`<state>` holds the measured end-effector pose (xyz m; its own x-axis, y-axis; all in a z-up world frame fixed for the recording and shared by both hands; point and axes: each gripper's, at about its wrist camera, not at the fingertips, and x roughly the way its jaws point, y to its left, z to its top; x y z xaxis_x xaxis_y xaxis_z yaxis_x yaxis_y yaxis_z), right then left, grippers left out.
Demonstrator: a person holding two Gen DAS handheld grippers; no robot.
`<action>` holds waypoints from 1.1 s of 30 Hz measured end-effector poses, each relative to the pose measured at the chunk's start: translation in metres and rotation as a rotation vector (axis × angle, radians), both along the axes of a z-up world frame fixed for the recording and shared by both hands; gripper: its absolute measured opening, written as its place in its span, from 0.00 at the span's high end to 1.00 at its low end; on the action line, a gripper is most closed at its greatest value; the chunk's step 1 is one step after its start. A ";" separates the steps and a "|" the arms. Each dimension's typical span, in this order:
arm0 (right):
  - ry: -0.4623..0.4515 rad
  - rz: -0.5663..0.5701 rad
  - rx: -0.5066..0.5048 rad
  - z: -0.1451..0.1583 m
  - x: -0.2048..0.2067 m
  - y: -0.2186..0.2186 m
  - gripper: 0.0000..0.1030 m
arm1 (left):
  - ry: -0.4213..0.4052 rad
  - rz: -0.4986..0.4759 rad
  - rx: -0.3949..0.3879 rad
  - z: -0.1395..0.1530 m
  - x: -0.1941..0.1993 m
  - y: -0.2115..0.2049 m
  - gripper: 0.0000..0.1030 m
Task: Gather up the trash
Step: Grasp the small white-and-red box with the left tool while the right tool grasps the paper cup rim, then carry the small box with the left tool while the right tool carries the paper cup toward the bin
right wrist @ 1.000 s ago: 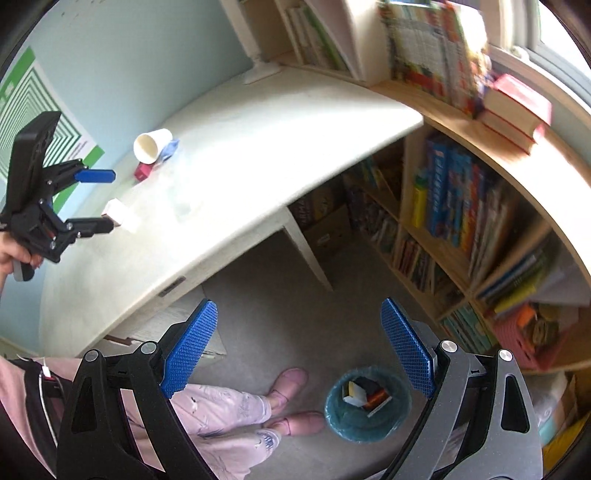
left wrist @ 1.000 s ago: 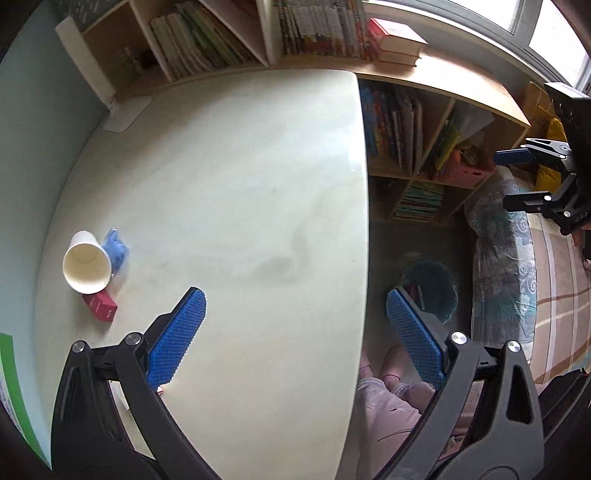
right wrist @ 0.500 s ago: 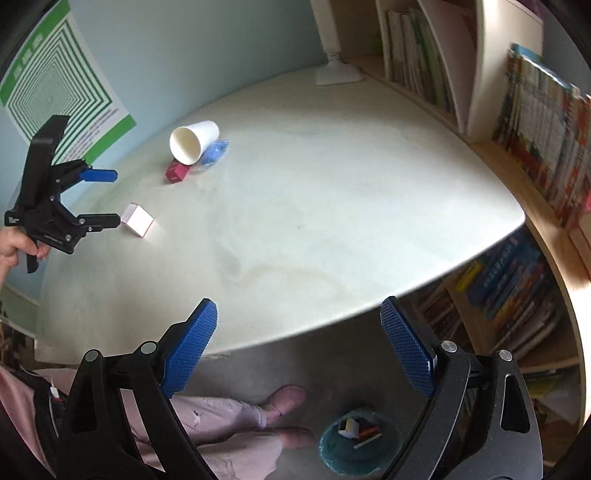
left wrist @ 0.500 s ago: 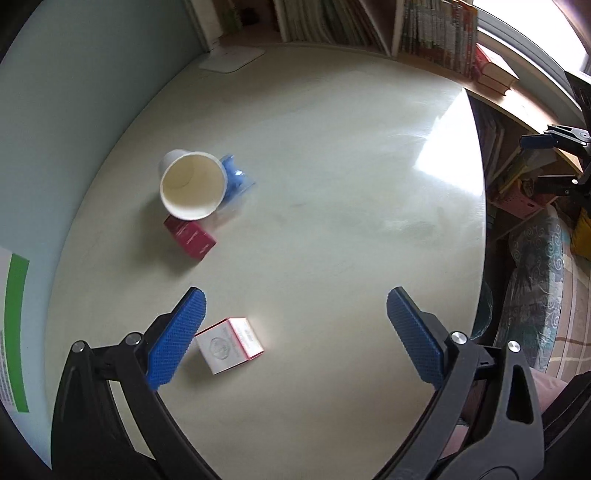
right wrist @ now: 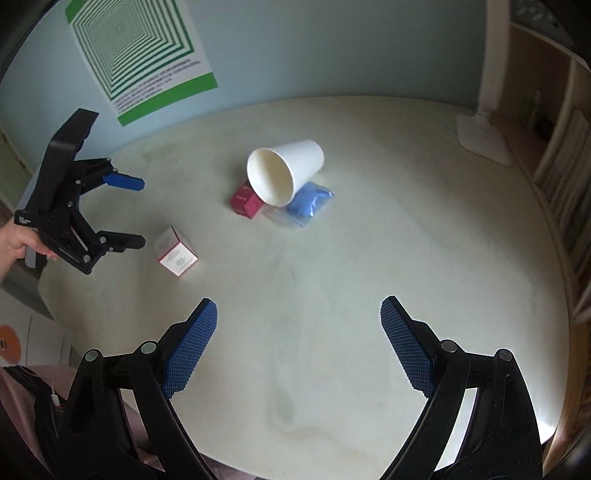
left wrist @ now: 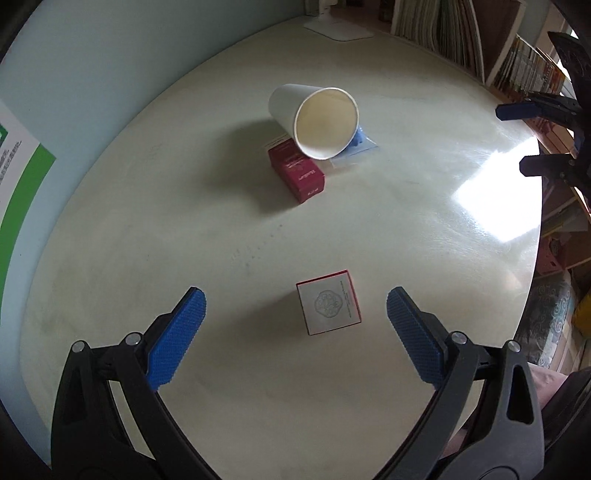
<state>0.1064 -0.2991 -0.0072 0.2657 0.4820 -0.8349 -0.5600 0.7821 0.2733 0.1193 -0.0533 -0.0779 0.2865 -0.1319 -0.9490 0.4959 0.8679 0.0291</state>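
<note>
A small white box with red edges (left wrist: 328, 302) (right wrist: 175, 252) lies on the pale round table (left wrist: 424, 229), just ahead of my open, empty left gripper (left wrist: 295, 328) and between its fingers. Farther on, a white paper cup (left wrist: 317, 120) (right wrist: 282, 175) lies on its side, resting on a dark red box (left wrist: 297, 170) (right wrist: 245, 201) and a blue plastic wrapper (left wrist: 360, 138) (right wrist: 310, 199). My right gripper (right wrist: 299, 343) is open and empty above the table's near part. It also shows at the right edge of the left wrist view (left wrist: 517, 138).
A white lamp base (left wrist: 338, 29) (right wrist: 482, 136) stands at the table's far edge. Bookshelves (left wrist: 524, 66) line the right side. A green striped poster (right wrist: 144, 55) hangs on the blue wall. My left gripper shows in the right wrist view (right wrist: 140, 212), beside the white box.
Both grippers swung from the floor and bin side over to the table. The left gripper closed in on the white box, which now lies between its open fingers.
</note>
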 end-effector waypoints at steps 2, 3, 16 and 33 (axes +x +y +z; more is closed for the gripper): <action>0.001 0.065 -0.001 -0.003 0.022 0.015 0.13 | 0.027 0.053 -0.005 -0.006 0.000 0.004 0.07; 0.002 0.089 -0.001 -0.005 0.031 0.020 0.13 | 0.042 0.078 -0.016 -0.010 -0.001 0.005 0.07; 0.005 0.366 -0.026 -0.038 0.119 0.088 0.14 | 0.140 0.284 -0.071 -0.051 0.000 0.003 0.07; -0.053 0.360 -0.031 -0.051 0.166 0.105 0.92 | 0.145 0.406 -0.111 -0.062 0.000 0.031 0.63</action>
<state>0.2723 -0.1940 -0.0586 0.1267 0.5275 -0.8401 -0.8137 0.5396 0.2161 0.1191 -0.0225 -0.1403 0.2015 -0.1393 -0.9695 0.1062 0.9871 -0.1198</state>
